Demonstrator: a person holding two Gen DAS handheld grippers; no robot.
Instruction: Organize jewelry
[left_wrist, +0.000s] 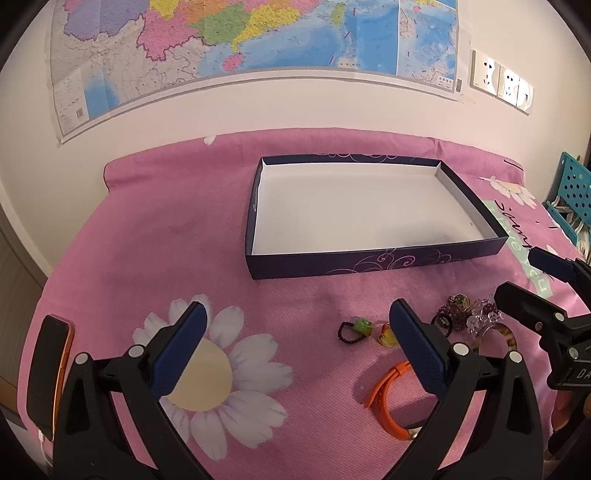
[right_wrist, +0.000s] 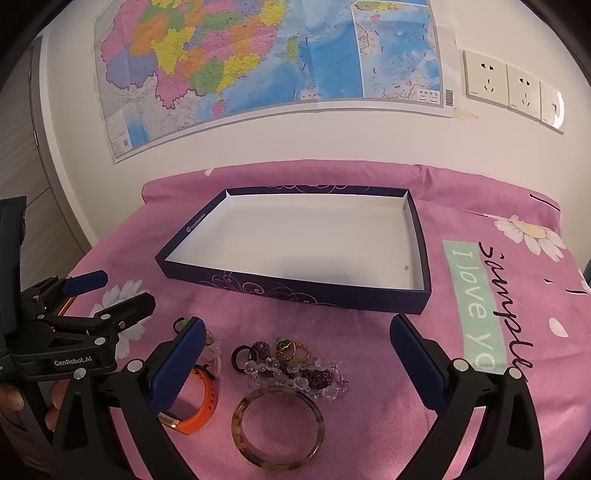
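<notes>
Both tools (left_wrist: 297, 325) (right_wrist: 297, 341) spread wide – holding nothing, box (right_wrist: 421, 291) long axis left-right, bangle (right_wrist: 277, 426) flat, perhaps tortoiseshell

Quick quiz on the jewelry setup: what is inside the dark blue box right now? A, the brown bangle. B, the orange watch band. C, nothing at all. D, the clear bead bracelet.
C: the box shows only its bare white floor, while the orange watch band, brown bangle and clear bead bracelet all lie on the pink cloth in front of it.
</notes>
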